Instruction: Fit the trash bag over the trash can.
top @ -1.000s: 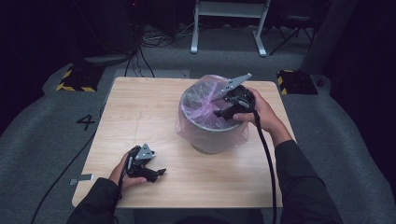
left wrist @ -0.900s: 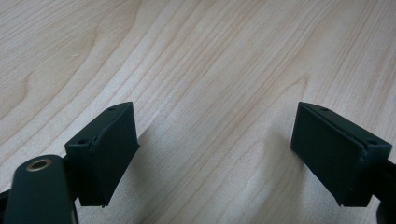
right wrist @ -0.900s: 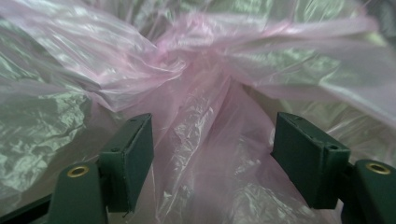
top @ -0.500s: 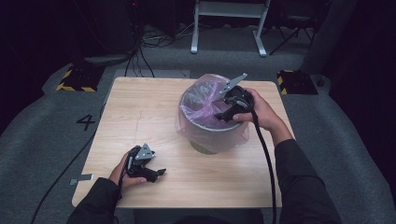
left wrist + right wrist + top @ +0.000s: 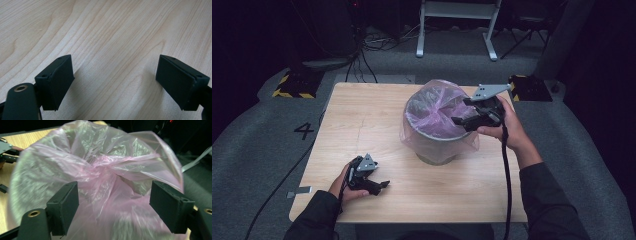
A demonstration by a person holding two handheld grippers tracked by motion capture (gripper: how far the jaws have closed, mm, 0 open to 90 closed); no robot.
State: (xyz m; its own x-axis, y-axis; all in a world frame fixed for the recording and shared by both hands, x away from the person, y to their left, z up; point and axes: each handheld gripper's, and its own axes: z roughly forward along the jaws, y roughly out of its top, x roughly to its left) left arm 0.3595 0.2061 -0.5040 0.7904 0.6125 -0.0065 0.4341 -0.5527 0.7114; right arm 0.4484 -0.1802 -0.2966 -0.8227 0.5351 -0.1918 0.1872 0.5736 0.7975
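A light wooden table (image 5: 377, 125) stands on grey carpet, and toward its 1 o'clock part sits a round grey bin (image 5: 437, 150) lined with a thin pink plastic bag (image 5: 437, 107) whose edge is folded over the rim and hangs down the outside wall. In the right gripper view the bag (image 5: 100, 177) is gathered into a twisted knot at the middle of the opening, the film creased and partly see-through, with the bin's dark inside showing behind it. The right gripper (image 5: 464, 121) hovers at the bin's 3 o'clock rim, held in the person's right hand (image 5: 507, 127), with its grey three-cornered plate on top and a black cable trailing down toward the 6 o'clock edge of the table. Its jaws are spread wide — in its own view they stand well apart on either side of the gathered plastic, and whether either one touches the film cannot be told. The left gripper (image 5: 379, 186) lies low at the table's 7 o'clock corner, in the person's left hand (image 5: 343, 186), well apart from the bin. Its jaws too are spread apart — its own view looks between them at bare wood grain (image 5: 112, 37), with nothing between them. On the carpet at the table's 9 o'clock side a number 4 (image 5: 304, 131) is marked.
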